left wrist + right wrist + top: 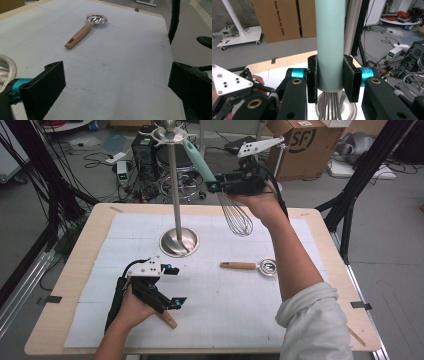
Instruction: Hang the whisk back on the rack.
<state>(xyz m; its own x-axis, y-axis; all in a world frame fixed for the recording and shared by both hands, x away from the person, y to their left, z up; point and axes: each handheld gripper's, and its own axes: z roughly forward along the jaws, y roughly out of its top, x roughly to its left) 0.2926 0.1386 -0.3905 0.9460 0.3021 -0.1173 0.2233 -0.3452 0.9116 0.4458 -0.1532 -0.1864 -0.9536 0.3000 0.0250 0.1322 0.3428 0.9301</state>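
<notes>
Mint-green-handled wire whisk [220,187] up in air, handle top at hook of steel stand [176,195], wires hanging above white mat [225,295]. Your right gripper [216,185] clamps its handle. Your left gripper [172,286] rests low on mat, jaws spread, nothing between. Wooden-handled metal strainer [250,266] lies on mat, well apart.

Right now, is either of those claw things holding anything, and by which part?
The right gripper holds a whisk in the air by its pale green handle, just above the wires. The left gripper is open and holds nothing.
</notes>
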